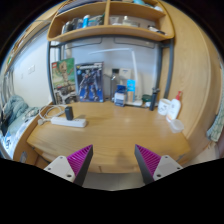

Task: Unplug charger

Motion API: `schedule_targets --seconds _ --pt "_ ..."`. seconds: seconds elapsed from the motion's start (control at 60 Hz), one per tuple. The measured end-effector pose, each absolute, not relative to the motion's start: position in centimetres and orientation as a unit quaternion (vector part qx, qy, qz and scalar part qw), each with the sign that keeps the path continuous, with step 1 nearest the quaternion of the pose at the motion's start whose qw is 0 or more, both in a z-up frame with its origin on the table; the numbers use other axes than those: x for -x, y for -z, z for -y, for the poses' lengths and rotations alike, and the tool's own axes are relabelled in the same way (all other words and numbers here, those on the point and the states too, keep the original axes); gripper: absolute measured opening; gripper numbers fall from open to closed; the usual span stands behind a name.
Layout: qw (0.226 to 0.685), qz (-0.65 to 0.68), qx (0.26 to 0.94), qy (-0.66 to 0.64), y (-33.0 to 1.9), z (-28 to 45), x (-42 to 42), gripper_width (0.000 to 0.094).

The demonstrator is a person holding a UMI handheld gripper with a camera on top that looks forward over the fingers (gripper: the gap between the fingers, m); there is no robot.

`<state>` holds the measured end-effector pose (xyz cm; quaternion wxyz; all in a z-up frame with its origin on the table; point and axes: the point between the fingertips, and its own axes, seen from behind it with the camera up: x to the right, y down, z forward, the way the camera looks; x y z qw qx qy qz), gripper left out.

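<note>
Magenta pads are seen on the two fingers [78, 160] of the hand-held gripper [113, 160], which is held wide open above the near edge of the desk [115, 130]; nothing is held or touched. Beyond the fingers, one white power strip [68, 122] is laid on the wooden desk, far and to the left, with one dark charger [70, 113] plugged into it and a white cable trailing leftwards. Two posters [78, 80] are propped against the wall behind it. Several bottles, too small to be counted, are stood along the back. One wooden shelf [110, 30] is mounted above.
</note>
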<state>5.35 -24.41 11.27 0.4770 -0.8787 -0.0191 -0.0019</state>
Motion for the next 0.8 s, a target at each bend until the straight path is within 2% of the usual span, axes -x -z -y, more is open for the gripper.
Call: schedule_targets --seconds 0.15,0.417,0.467,0.55,0.633,0.75,0.8 --pt "0.455 0.055 0.888 -0.025 -7.3 21.5 3.0 0.0854" --pt "0.478 0.069 0.875 -0.045 -4.5 10.9 14.9 0.0854" --pt "0.486 0.062 0.87 -0.046 -4.4 8.6 16.2 0.0837" --pt "0.512 0.046 0.857 -0.045 -4.5 4.6 17.7 0.0747" --pt "0.516 0.036 0.855 -0.04 -4.0 1.6 18.6 0.0704" --pt "0.513 0.032 0.857 -0.02 -3.6 -0.8 18.5 0.0207" --pt "0.507 0.026 0.861 -0.022 -3.5 -0.9 18.5 0.0178"
